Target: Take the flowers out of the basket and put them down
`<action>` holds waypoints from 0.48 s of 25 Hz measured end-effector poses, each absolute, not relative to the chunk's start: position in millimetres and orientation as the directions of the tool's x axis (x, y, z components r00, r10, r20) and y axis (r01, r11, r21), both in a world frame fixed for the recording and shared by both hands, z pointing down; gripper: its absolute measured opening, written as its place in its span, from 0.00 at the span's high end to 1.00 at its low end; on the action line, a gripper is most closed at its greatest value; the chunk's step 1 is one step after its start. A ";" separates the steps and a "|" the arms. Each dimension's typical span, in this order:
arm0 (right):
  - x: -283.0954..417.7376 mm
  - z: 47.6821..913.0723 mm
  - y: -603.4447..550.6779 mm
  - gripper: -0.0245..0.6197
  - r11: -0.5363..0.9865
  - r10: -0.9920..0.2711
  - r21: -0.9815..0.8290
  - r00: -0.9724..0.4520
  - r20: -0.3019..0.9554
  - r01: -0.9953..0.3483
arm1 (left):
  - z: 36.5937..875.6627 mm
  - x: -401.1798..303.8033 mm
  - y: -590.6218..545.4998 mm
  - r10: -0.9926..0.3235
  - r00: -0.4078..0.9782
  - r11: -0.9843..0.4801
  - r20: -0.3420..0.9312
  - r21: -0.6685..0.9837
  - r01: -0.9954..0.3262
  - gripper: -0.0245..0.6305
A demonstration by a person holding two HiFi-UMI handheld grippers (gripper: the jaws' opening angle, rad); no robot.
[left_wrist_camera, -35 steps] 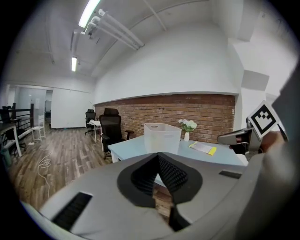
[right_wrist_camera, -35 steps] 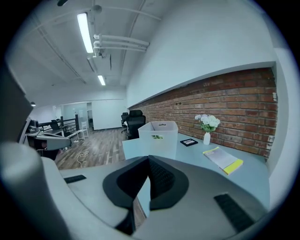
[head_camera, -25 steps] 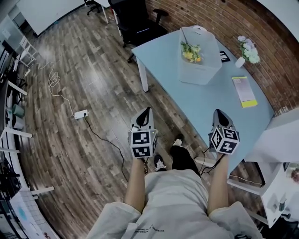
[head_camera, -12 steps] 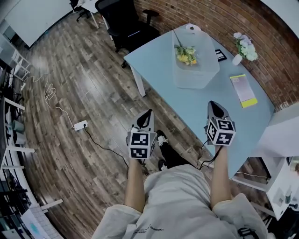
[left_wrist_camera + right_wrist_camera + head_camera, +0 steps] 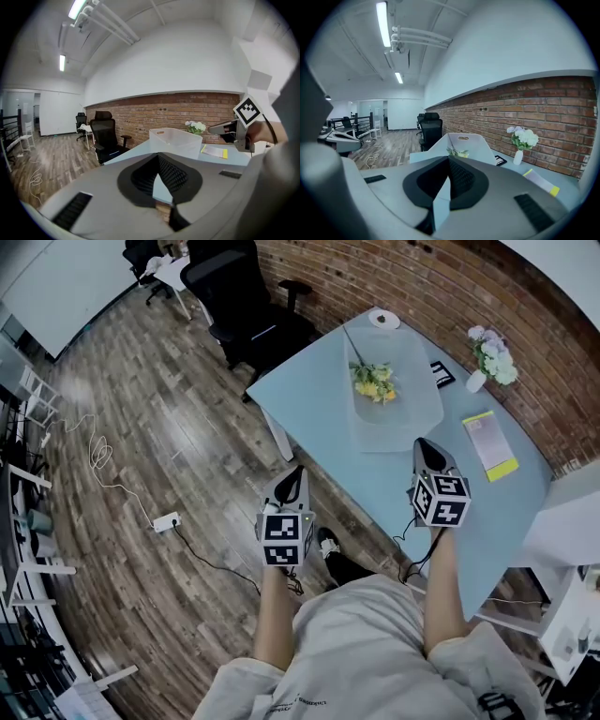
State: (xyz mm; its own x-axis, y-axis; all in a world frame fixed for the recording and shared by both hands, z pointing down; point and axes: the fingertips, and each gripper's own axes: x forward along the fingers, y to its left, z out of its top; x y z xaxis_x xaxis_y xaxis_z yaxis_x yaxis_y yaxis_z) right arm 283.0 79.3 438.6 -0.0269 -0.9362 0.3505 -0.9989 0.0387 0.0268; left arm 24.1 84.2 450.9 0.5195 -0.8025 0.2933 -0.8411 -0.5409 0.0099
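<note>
Two sets of jaws together and empty, left gripper (image 5: 297, 470), right gripper (image 5: 423, 443), flowers (image 5: 374, 382) in basket (image 5: 413, 423) on table (image 5: 309, 382).

Soft, even indoor light fills every view, with weak shadows. Ceiling tubes (image 5: 385, 21) at 11 o'clock in both gripper views burn out to white. The wood floor (image 5: 178, 418) carries a pale sheen at 10 o'clock in the head view. Fisheye bending curves the brick wall (image 5: 450, 277), and the corners of both gripper views go black. The left gripper (image 5: 158, 157) and the right gripper (image 5: 449, 159) look soft close to the lens.
</note>
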 end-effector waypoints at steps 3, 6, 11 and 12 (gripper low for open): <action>281.9 432.3 51.8 0.93 0.044 -0.941 0.009 -0.038 0.336 -0.999 | 438.1 25.5 59.8 -0.815 0.513 -0.533 0.269 -0.004 -0.846 0.93; 285.1 430.5 27.6 0.93 0.039 -0.946 -0.015 -0.041 0.322 -0.999 | 431.6 31.6 35.7 -0.818 0.509 -0.534 0.269 -0.026 -0.845 0.93; 282.9 432.5 -10.1 0.93 0.038 -0.951 -0.071 -0.058 0.305 -0.997 | 424.9 37.5 2.7 -0.830 0.497 -0.525 0.254 -0.055 -0.849 0.93; 284.1 432.0 -18.7 0.93 0.040 -0.952 -0.079 -0.062 0.300 -0.996 | 425.4 40.3 -3.9 -0.830 0.495 -0.526 0.258 -0.062 -0.848 0.93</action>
